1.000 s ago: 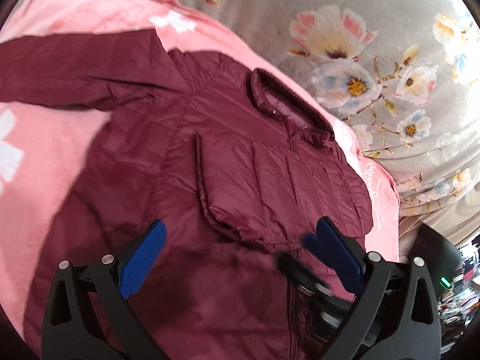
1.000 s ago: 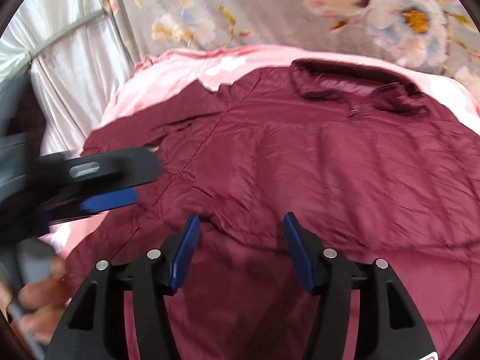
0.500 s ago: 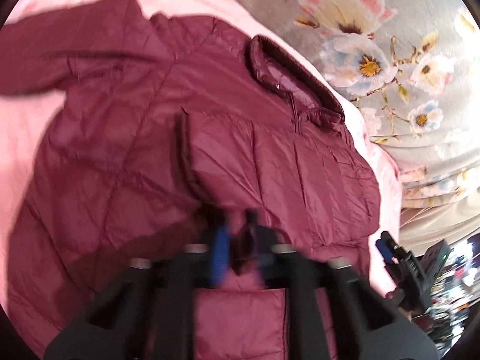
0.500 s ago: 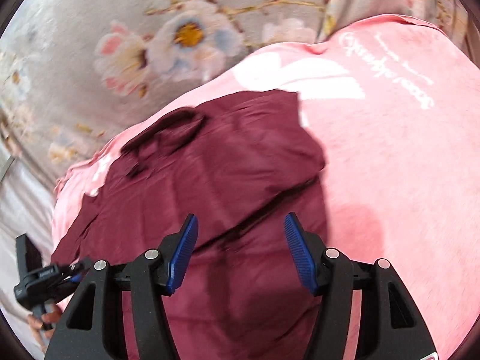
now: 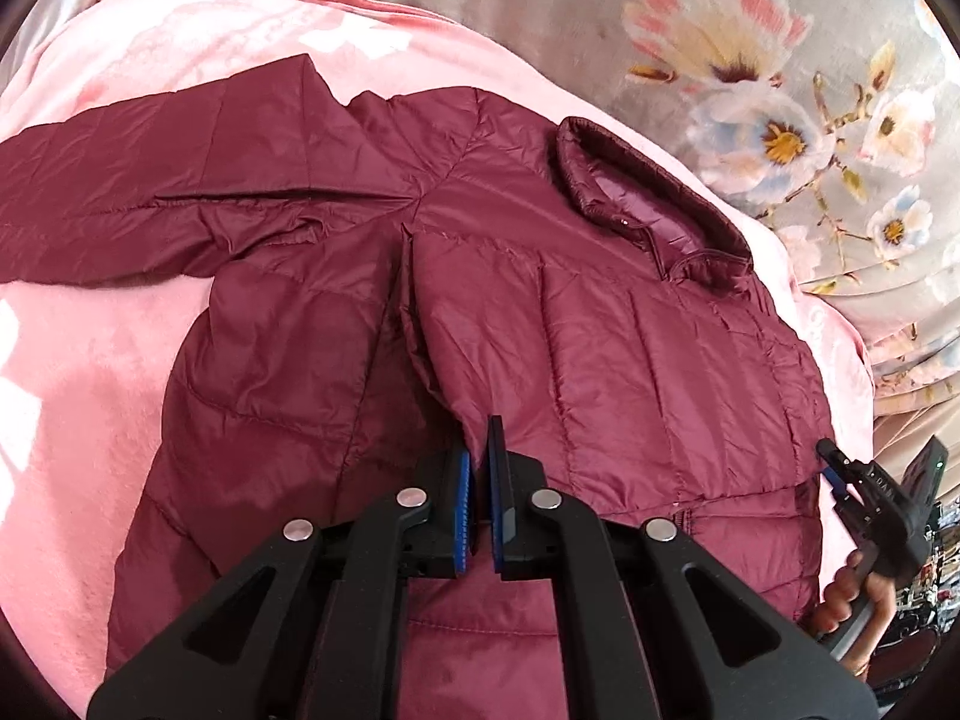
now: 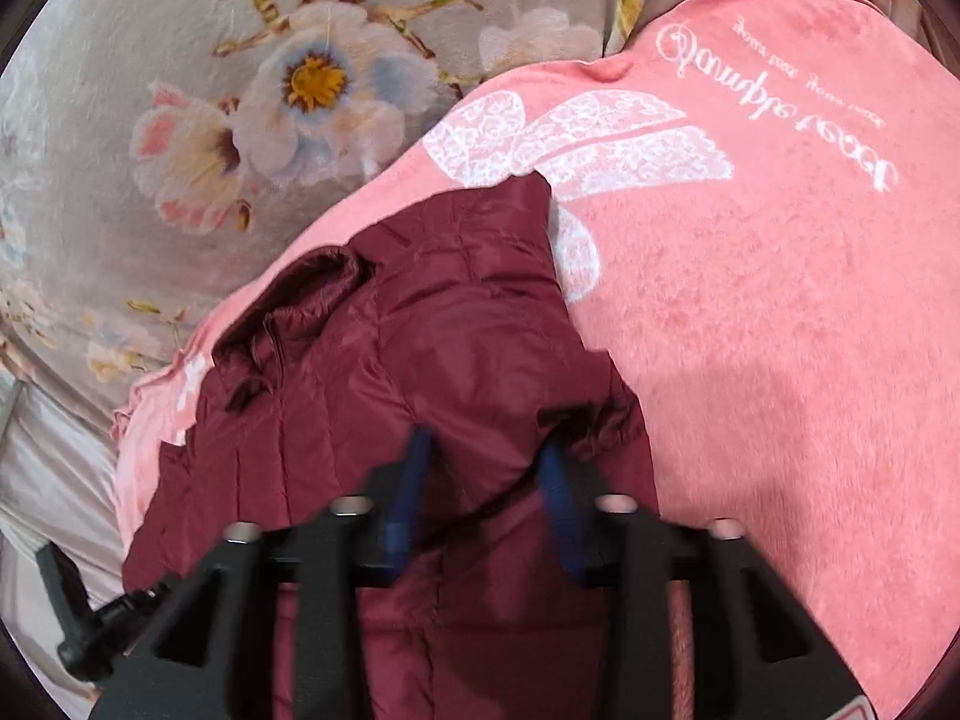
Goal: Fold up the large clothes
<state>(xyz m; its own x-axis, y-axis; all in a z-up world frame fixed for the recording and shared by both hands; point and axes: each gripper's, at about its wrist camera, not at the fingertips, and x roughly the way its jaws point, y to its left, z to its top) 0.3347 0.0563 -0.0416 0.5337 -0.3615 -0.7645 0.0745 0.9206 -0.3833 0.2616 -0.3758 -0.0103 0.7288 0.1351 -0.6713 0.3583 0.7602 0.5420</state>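
A maroon quilted jacket (image 5: 312, 324) lies front-up on a pink blanket (image 5: 78, 372), collar (image 5: 654, 192) toward the far right, one sleeve (image 5: 120, 180) stretched out left. The other sleeve is folded across the chest. My left gripper (image 5: 478, 450) is shut on the cuff corner of that folded sleeve. In the right wrist view the jacket (image 6: 456, 348) fills the lower middle, and my right gripper (image 6: 486, 474) stands open over the folded sleeve's edge, its blue pads blurred. The right gripper also shows at the left wrist view's right edge (image 5: 840, 468), held by a hand.
Grey floral bedding (image 5: 750, 60) lies beyond the pink blanket. The blanket (image 6: 780, 300) bears white butterfly and script prints to the right of the jacket. A pale sheet (image 6: 48, 468) hangs at the left. The left gripper (image 6: 78, 624) shows at the lower left.
My left gripper closed from wide open onto the folded sleeve's cuff corner. My right gripper swung to the jacket's right side and dropped onto the folded sleeve's edge, narrowing its gap.
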